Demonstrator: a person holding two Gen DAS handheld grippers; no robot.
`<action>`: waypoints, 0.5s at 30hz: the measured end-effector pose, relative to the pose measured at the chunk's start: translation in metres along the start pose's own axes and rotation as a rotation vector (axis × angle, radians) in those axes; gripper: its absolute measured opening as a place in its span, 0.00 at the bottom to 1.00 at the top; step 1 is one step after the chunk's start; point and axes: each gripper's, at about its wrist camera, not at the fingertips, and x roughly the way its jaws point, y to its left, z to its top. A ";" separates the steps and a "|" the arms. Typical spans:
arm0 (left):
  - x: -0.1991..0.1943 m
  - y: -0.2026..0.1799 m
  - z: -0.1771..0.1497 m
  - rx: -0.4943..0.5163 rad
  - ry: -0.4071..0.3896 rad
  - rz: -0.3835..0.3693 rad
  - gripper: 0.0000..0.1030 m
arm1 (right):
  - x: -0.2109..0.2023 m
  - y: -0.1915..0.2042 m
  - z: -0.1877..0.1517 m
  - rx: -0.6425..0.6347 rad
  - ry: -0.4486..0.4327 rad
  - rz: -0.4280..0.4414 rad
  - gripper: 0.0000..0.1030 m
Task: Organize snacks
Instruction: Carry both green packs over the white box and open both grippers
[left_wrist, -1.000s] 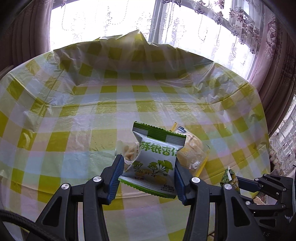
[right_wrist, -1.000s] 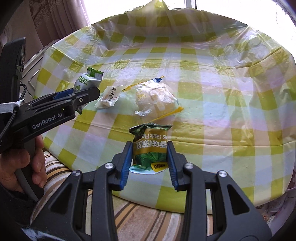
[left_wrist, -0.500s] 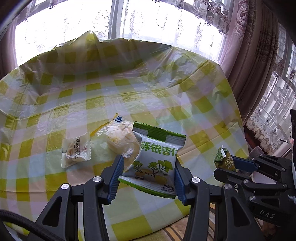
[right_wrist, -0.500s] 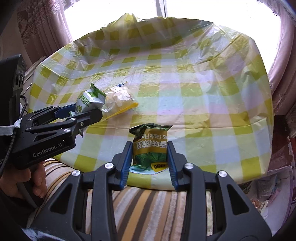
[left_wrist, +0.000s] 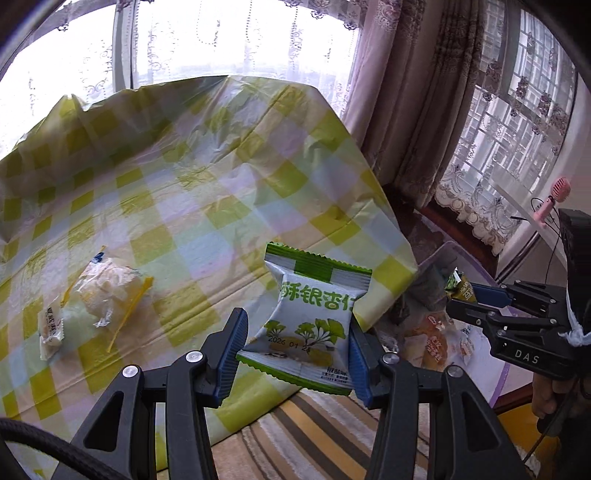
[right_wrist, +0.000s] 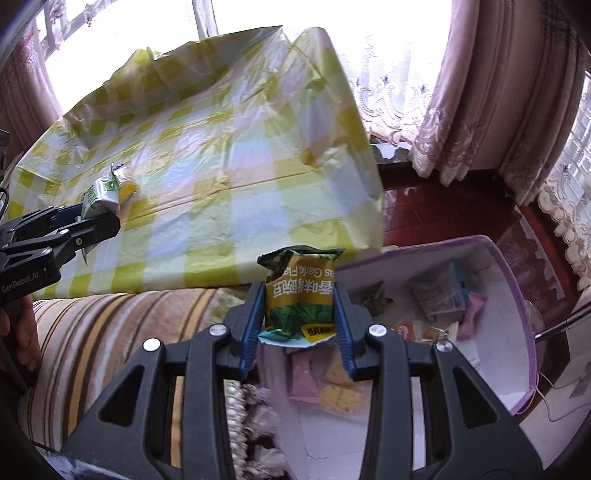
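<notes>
My left gripper is shut on a white and green snack packet, held over the table's right front corner. My right gripper is shut on a dark green and yellow snack packet, hanging above a purple-rimmed white box on the floor. In the left wrist view the right gripper shows at the far right with its packet. In the right wrist view the left gripper and its packet show at the left edge. A clear bread bag and a small white packet lie on the checked tablecloth.
The box holds several packets. A striped sofa cushion runs along the table's front edge. Curtains and windows stand behind. A pink hand fan sits on a ledge at the right. A person's hand grips the right tool.
Both grippers have swung right with their packets, off the middle of the table. The right one now hangs over the floor box; the left one is at the table corner.
</notes>
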 end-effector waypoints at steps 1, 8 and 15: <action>0.002 -0.009 0.001 0.016 0.011 -0.018 0.50 | -0.003 -0.009 -0.003 0.016 0.000 -0.015 0.39; 0.012 -0.071 -0.001 0.138 0.081 -0.133 0.50 | -0.016 -0.065 -0.036 0.107 0.039 -0.093 0.39; 0.017 -0.125 -0.012 0.250 0.153 -0.240 0.50 | -0.022 -0.102 -0.059 0.189 0.061 -0.125 0.40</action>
